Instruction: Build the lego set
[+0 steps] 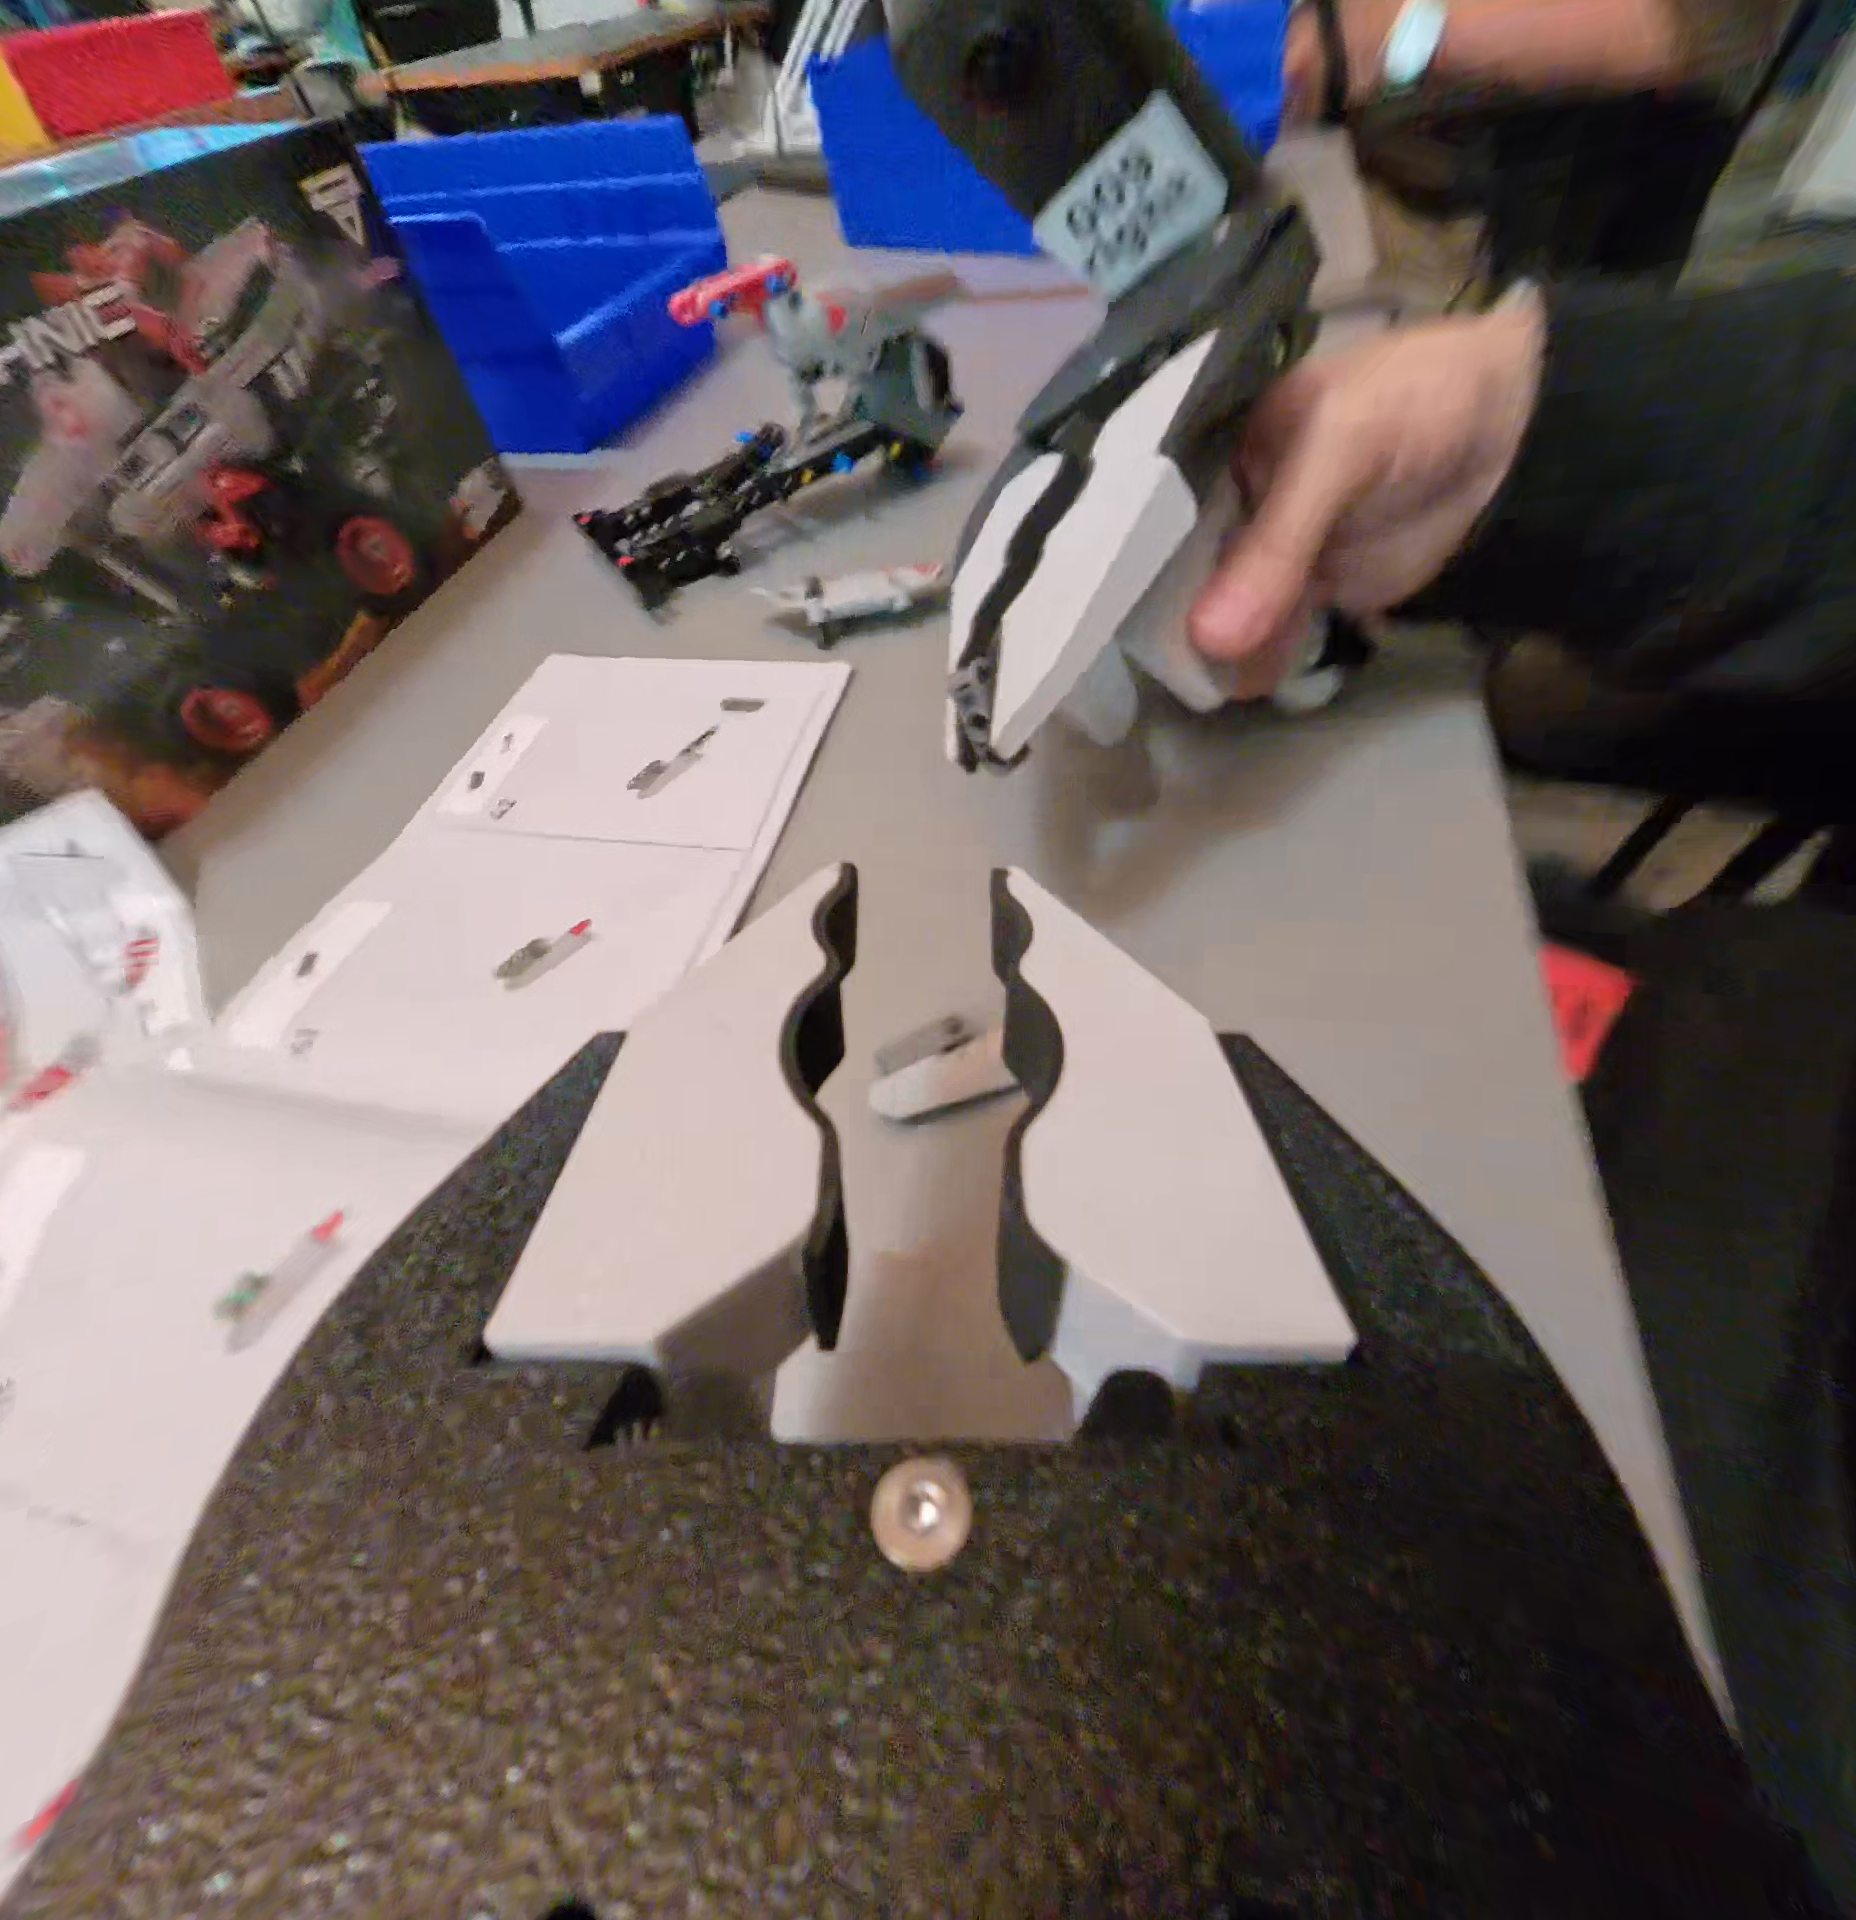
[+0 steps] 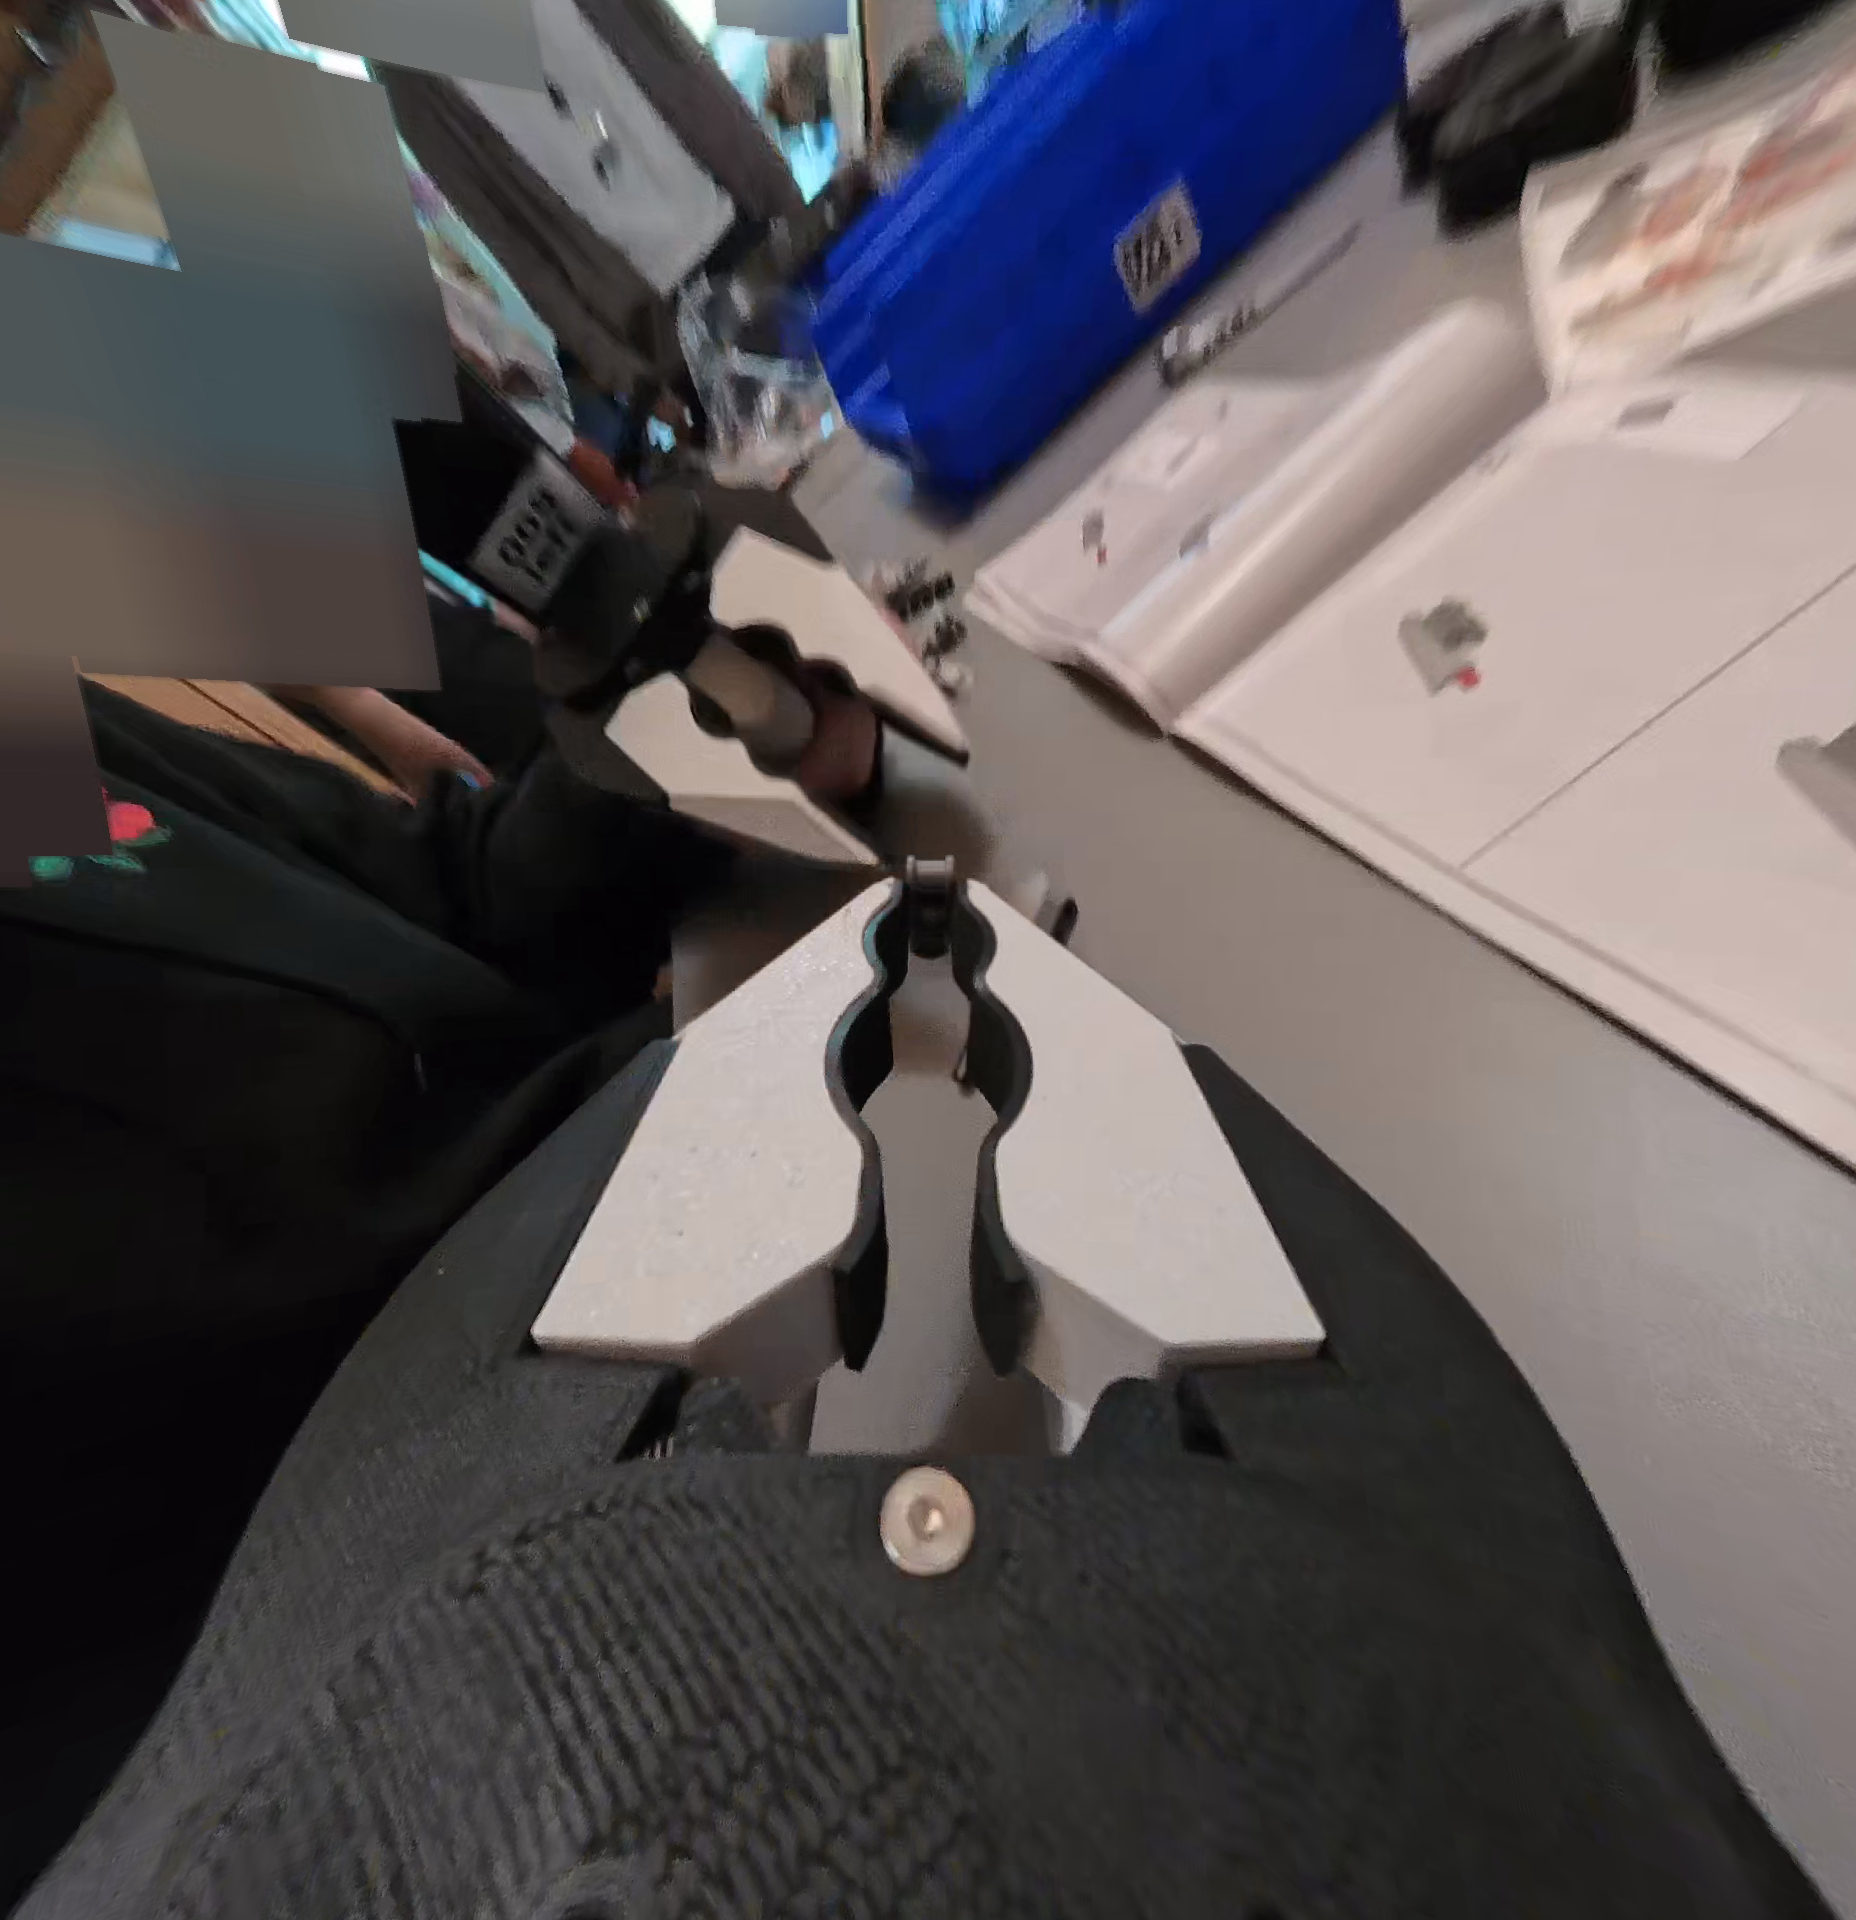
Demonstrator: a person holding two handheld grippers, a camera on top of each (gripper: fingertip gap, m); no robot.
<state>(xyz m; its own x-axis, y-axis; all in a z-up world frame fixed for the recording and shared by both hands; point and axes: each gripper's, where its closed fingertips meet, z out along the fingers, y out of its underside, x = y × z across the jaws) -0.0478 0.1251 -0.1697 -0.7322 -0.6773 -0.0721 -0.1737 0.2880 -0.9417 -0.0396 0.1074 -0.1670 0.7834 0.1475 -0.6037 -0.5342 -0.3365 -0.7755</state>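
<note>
Jaws of the left gripper [image 1: 924, 904] are held apart above a small grey-and-white lego piece [image 1: 939, 1065] lying on the grey table [image 1: 1267, 935]. A small dark lego part [image 2: 929, 902], seemingly a connector, is pinched at the tips of the right gripper [image 2: 929, 894], beside the open white instruction booklet [image 1: 633, 821].

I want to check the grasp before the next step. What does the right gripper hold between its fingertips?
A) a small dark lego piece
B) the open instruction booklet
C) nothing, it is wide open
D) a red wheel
A: in the right wrist view the right gripper has its fingertips closed on a small dark lego piece; the left wrist view also shows that piece pinched at its tips, above the grey table.
</note>
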